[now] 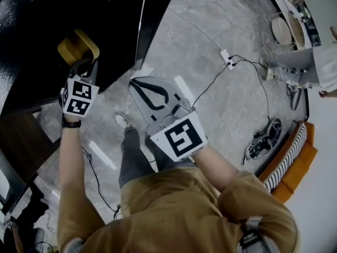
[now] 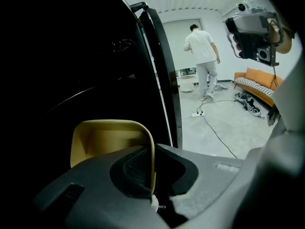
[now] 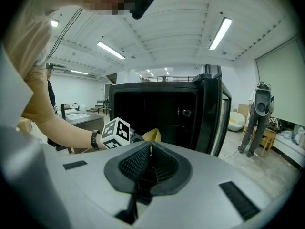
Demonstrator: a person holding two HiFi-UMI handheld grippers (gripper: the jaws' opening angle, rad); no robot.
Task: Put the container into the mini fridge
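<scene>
At the left, the mustard-yellow plastic container point(image 1: 78, 47) is pinched by one side wall between the closed jaws of the left gripper point(image 1: 84, 65). In the left gripper view that thin wall is seen edge-on between the ribbed pads point(image 2: 135, 167), and the tub's hollow lies left of the jaws. The container is held off any surface, against the dark open front of the black mini fridge point(image 1: 37, 30), beside its opened door point(image 1: 154, 20). Further right, the right gripper point(image 1: 152, 94) is seen with its jaws pressed together on nothing, well apart from the container.
</scene>
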